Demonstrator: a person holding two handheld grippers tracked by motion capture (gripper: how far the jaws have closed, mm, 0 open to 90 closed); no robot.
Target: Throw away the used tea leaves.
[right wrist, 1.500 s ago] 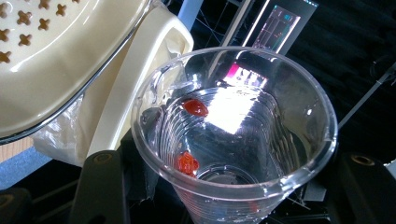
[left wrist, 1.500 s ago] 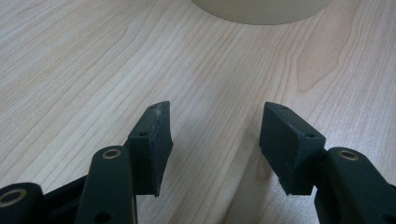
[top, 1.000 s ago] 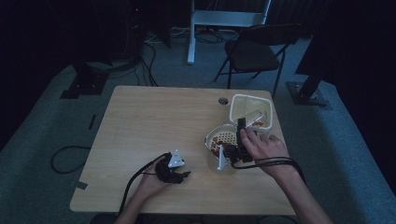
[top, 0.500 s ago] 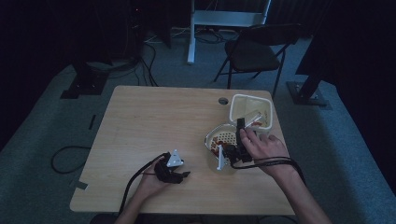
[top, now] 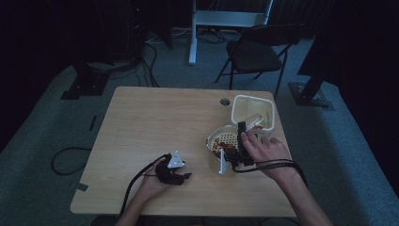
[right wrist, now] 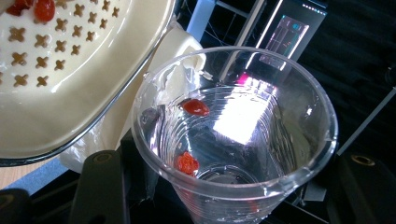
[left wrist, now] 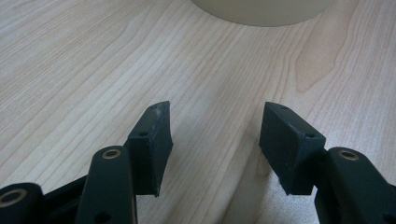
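Clear plastic makes up the cup, which the right gripper clamps between its jaws just beside the perforated cream colander, with two red pieces clinging inside it. More red pieces lie in the colander. A cream square tub stands just behind on the wooden table. The left gripper rests near the front edge, well apart, jaws spread and empty.
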